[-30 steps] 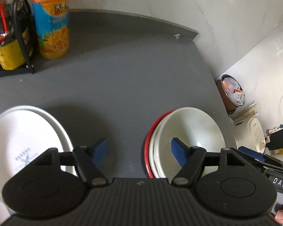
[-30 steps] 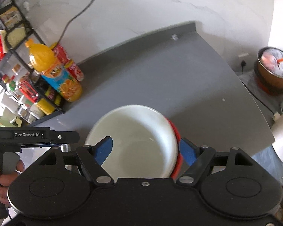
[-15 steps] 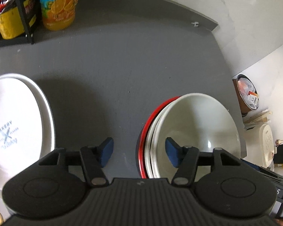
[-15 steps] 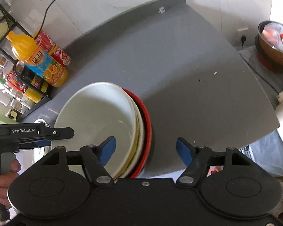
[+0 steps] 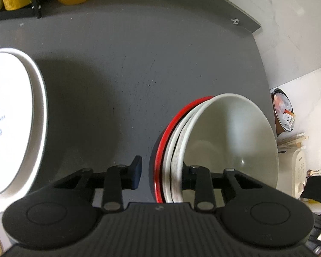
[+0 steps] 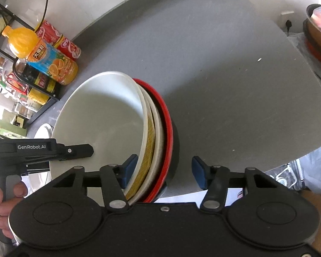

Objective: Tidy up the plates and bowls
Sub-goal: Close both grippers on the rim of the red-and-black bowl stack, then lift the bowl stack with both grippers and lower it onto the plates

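Observation:
A stack of nested bowls (image 5: 231, 137) stands on the grey table (image 5: 128, 75): a white bowl on top, more white bowls beneath, and a black bowl with a red rim at the bottom. My left gripper (image 5: 161, 173) straddles the stack's left rim, one finger outside and one inside the top bowl; a thin strip of table shows between the outer finger (image 5: 137, 172) and the bowl wall. My right gripper (image 6: 164, 171) straddles the opposite rim of the stack (image 6: 109, 115), open, its outer finger (image 6: 199, 175) clear of the wall. White printed plates (image 5: 10, 117) lie at the left.
An orange juice bottle (image 6: 42, 53), red cans (image 6: 62, 40) and a black wire rack (image 6: 32, 81) of jars stand at the table's back left. The table edge (image 6: 310, 132) curves close on the right, with a bin (image 5: 283, 111) on the floor beyond. A hand (image 6: 4, 201) holds the left gripper's handle.
Both grippers have come down onto the bowl stack from either side, each with one finger now inside the top bowl. Both pairs of jaws have narrowed, the left more so.

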Tool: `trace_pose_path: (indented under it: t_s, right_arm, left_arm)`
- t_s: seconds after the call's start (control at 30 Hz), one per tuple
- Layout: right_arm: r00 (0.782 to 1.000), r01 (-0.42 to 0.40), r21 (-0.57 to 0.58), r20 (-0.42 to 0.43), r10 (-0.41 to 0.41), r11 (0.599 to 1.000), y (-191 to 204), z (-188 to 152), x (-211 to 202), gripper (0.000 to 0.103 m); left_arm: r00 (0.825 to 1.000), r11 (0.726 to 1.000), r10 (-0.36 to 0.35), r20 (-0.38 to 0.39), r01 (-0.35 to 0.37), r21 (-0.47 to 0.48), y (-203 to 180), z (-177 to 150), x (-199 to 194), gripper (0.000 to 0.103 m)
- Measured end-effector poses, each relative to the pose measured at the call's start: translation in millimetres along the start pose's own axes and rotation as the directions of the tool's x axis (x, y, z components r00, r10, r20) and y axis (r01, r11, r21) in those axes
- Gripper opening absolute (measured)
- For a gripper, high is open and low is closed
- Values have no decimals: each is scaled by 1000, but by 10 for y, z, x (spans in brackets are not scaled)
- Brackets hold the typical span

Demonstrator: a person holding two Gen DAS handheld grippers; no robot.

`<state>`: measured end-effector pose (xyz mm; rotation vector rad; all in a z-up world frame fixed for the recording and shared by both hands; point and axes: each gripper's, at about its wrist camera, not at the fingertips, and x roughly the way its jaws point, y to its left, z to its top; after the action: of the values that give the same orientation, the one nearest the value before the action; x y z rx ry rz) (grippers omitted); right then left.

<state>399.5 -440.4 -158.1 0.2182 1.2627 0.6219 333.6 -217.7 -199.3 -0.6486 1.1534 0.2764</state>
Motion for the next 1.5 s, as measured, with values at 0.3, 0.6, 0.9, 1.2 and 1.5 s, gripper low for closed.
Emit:
trace_pose_path:
  t_s: [0.3,0.6,0.9,1.2,1.5]
  right_arm:
    - [1000,-3,-21,-11,3,1000,56,3,8,39]
    - [999,-4,-47,32,5,999,193,-21,-89,37]
    - [998,-14,-81,66,20,997,481,19,-142,37]
    - [994,-49,-147,91,63,988,979,68,-159,37]
    - [992,-83,-208,74,100,975,1512,58,-19,37]
  left_arm:
    - [999,999,-36,12,36,41,-1,-14,-65,27]
    - [998,998,-51,39,49,49,69,-29,-210,27]
    - [994,997,-71,89,68,39,210,11,-459,27]
    - [986,998,-67,155,68,2,573,108,-871,27]
    - [979,997,-41,198,52,-52,1052,126,-1215,27]
